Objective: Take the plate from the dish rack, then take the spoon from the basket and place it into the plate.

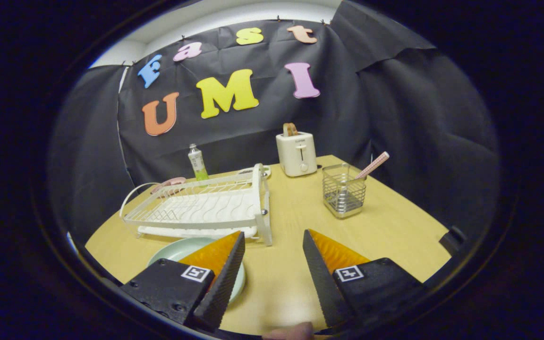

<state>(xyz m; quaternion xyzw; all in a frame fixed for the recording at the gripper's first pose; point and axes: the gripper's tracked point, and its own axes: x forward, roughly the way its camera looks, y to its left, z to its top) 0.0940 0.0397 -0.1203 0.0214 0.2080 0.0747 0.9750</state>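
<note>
A pale green plate [177, 251] lies flat on the wooden table [291, 208], in front of the white dish rack [206, 208] and partly under my left finger. The rack stands bare of dishes. Beyond my right finger stands a wire basket [344, 191] with a spoon [372, 165] leaning out of it, its pink checked handle pointing up and right. My gripper [273, 241] hovers above the table's near part, open, with nothing between its fingers.
A cream toaster [296, 153] stands at the back of the table. A small tube-like bottle [198, 163] stands behind the rack, and a pink object [170, 183] lies by the rack's far left corner. A person's fingertip [291, 332] shows below the gripper.
</note>
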